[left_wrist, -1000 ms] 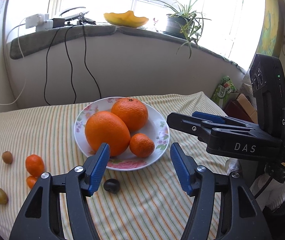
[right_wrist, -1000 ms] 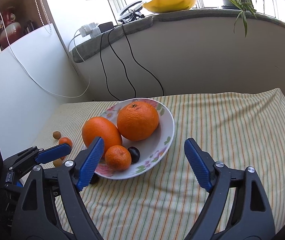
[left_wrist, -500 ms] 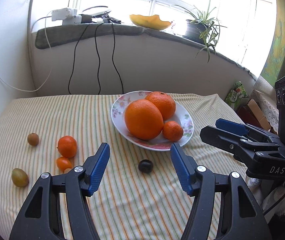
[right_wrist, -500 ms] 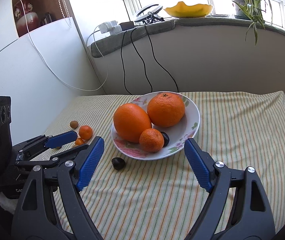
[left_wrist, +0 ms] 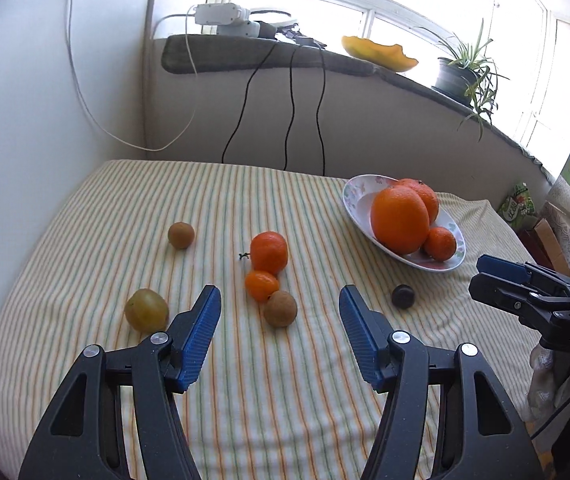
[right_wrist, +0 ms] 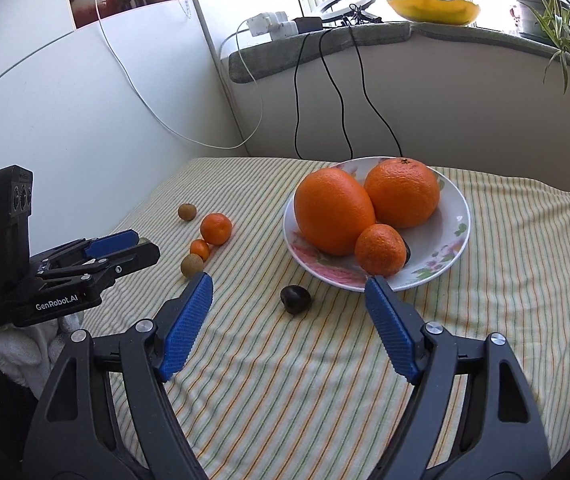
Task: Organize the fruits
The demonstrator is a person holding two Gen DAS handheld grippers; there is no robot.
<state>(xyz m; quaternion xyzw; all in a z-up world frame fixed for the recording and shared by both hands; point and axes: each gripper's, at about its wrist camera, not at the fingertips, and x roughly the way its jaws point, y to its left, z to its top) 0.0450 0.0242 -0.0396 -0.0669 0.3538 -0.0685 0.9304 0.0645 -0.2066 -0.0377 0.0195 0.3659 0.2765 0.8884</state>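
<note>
A floral plate (right_wrist: 451, 240) (left_wrist: 355, 196) holds two big oranges (right_wrist: 333, 210) (left_wrist: 399, 218), a mandarin (right_wrist: 380, 249) and a dark fruit. Loose on the striped cloth lie a dark plum (right_wrist: 295, 299) (left_wrist: 403, 296), a mandarin (left_wrist: 269, 252), a smaller mandarin (left_wrist: 261, 285), a brown fruit (left_wrist: 280, 308), another brown fruit (left_wrist: 181, 235) and a yellow-green fruit (left_wrist: 146, 310). My left gripper (left_wrist: 280, 300) hovers just short of the brown fruit, jaws closing with nothing between them. My right gripper (right_wrist: 288, 290) frames the dark plum, jaws closing, pads clear of it.
Black and white cables hang down the wall behind the table. The window sill carries a yellow bowl (right_wrist: 433, 6), a potted plant (left_wrist: 463, 72) and a power strip (left_wrist: 225, 16). Boxes (left_wrist: 525, 212) stand past the table's right edge.
Both grippers have swung left over the table, so the plate has slid right in both views and the loose fruits now sit ahead of my left gripper. Both pairs of jaws have narrowed slightly.
</note>
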